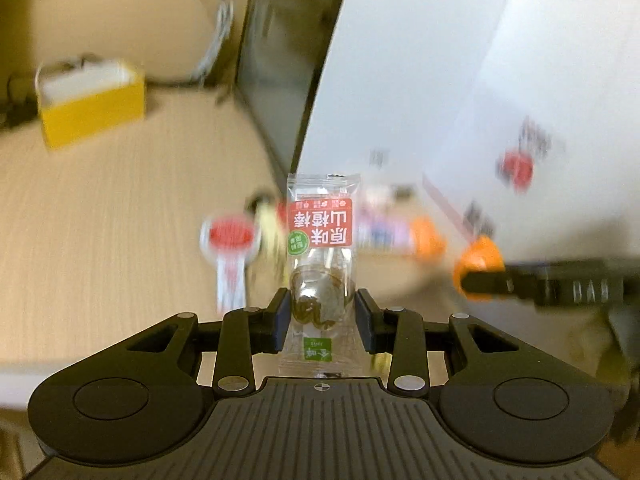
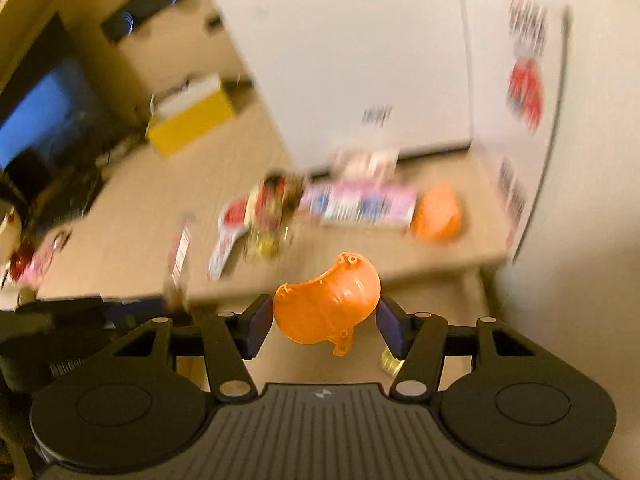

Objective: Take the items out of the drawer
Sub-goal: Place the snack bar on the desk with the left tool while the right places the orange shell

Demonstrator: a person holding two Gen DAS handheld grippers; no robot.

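My left gripper (image 1: 322,314) is shut on a clear candy packet (image 1: 322,248) with a red label, held upright above the wooden desk (image 1: 100,208). My right gripper (image 2: 325,318) is shut on an orange plastic shell (image 2: 328,304), lifted over the desk's front edge. In the left wrist view the right gripper's arm (image 1: 560,284) comes in from the right with the orange shell (image 1: 478,266) at its tip. Several items lie blurred on the desk: a red-and-white packet (image 2: 228,232), a pink box (image 2: 364,204) and a second orange shell (image 2: 438,216). No drawer can be made out.
A yellow box (image 1: 90,110) stands at the back left of the desk. A white panel (image 1: 440,60) rises behind the items, with a dark gap (image 1: 276,60) beside it. A monitor with a blue screen (image 2: 36,120) sits far left. Both views are motion-blurred.
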